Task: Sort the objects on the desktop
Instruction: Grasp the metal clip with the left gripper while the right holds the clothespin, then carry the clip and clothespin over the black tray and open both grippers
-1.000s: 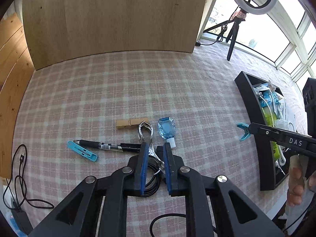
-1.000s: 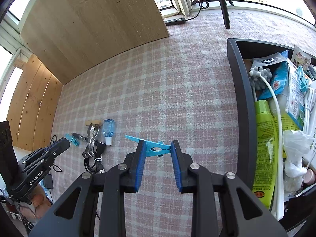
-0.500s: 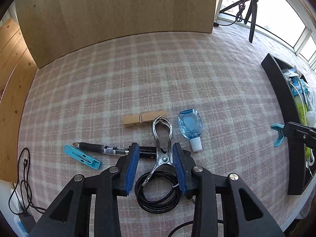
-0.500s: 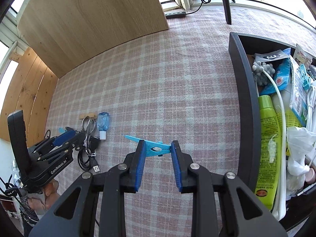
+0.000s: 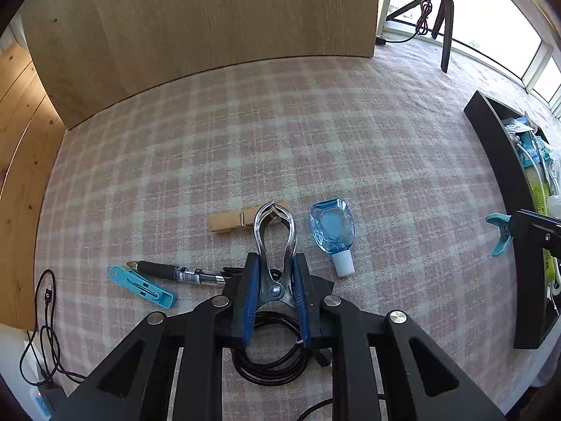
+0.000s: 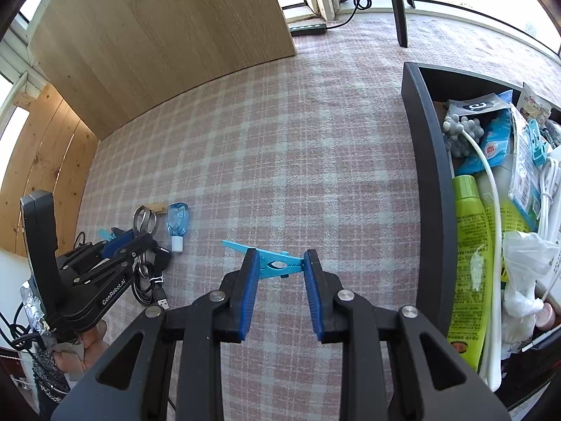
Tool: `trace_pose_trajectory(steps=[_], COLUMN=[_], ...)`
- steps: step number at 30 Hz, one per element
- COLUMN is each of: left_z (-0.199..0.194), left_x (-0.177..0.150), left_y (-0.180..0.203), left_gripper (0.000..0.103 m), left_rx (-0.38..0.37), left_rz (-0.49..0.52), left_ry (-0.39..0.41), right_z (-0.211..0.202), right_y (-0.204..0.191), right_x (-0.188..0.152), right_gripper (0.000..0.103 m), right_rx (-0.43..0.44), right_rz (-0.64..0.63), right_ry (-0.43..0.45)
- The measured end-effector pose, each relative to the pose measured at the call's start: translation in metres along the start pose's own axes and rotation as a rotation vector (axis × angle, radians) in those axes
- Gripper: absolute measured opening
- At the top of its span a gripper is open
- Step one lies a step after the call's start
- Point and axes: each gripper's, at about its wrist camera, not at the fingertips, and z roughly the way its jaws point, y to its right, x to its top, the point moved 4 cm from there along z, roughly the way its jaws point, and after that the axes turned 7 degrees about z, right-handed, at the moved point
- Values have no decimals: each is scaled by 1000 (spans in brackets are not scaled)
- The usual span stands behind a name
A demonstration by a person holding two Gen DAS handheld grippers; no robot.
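My left gripper is shut on a metal spring clamp, its blue pads pressing both handles, just above the checked cloth. Beside it lie a wooden clothespin, a small blue bottle, a black pen, a teal clip and a coiled black cable. My right gripper is shut on a blue plastic clothespin, held crosswise above the cloth, left of the black storage box. The left gripper also shows in the right wrist view.
The black box at the right holds a green bottle, white cables and packets. A wooden board stands at the back. A tripod stands far right. Loose cables hang at the left edge.
My left gripper has moved forward over the metal clamp and closed on its handles. My right gripper has kept the blue clothespin and shifted slightly.
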Motion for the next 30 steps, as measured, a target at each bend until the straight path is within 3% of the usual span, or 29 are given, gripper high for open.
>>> trace_pose_trajectory(steps=[7,12,19,30], left_z=[-42,-67,-81,-91], left_x=[7,29,78,135], left_y=[-4,19,98,238], left_gripper=[18,18,18,18], left_rx=[-13,-30,-104,-225], left_rz=[-20,12,77,184], left_ry=[65,119,180,220], right_z=[-17,-37,-75,-132], right_y=[1,14,64,178], right_x=[10,20,44,79], right_gripper=[25,25,25,25], right_rx=[17,24,5,-56], right_rz=[4,10,44,150], right_ry=[39,77,135,213])
